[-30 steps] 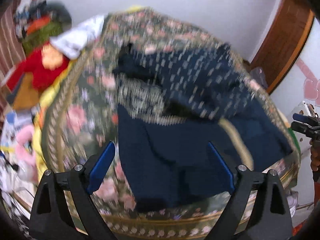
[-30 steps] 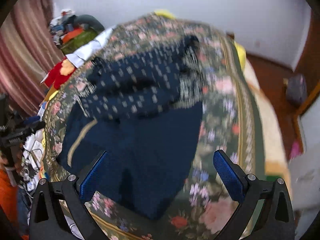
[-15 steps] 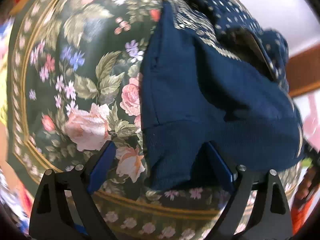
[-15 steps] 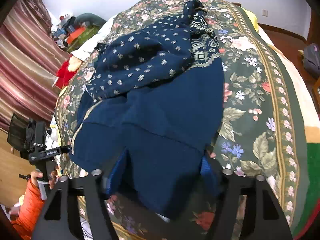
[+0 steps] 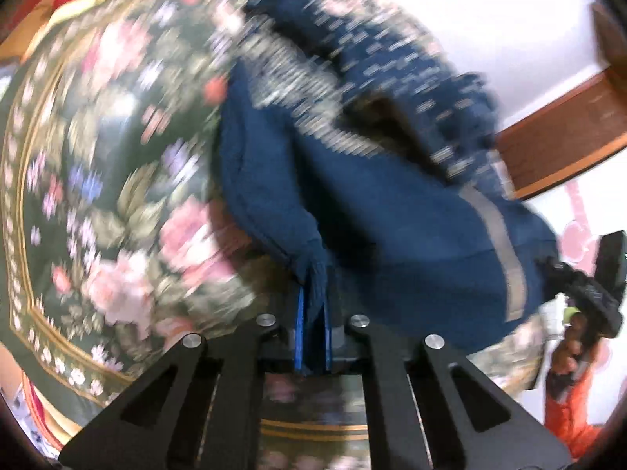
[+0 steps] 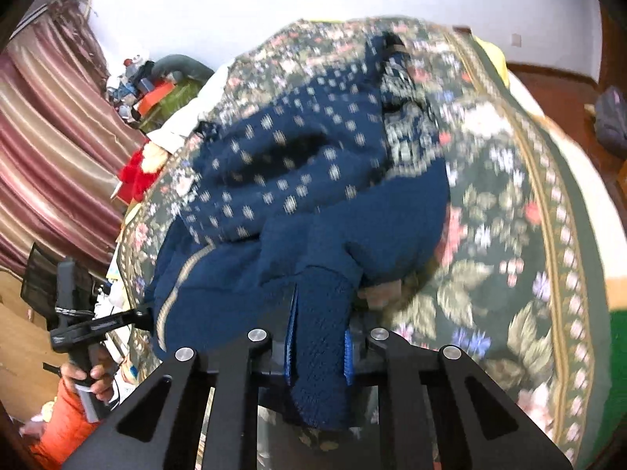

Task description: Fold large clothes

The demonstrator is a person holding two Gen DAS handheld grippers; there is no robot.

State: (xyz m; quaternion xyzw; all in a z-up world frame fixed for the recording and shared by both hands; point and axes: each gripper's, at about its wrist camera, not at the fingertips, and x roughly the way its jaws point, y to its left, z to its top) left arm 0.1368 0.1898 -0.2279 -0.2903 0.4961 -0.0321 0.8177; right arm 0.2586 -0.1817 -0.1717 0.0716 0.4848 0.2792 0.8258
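- A navy sweater [image 6: 313, 211] lies rumpled on the bed [image 6: 521, 274], over a dark green floral bedspread [image 5: 98, 180]
- The left gripper [image 5: 313, 337] has just closed; its blue fingers [image 5: 299, 333] pinch a thin fold of the sweater's plain hem at 6 o'clock in the left wrist view
- The right gripper [image 6: 319, 348] has just been closing too, and its fingers [image 6: 290, 346] clamp a thicker wad of the ribbed hem, at 6 o'clock in its own view
- The sweater's dotted upper part bunches toward 12 o'clock
- A striped curtain [image 6: 51, 149] hangs at 9 o'clock in the right wrist view, with a red plush toy [image 6: 135, 174] beside it
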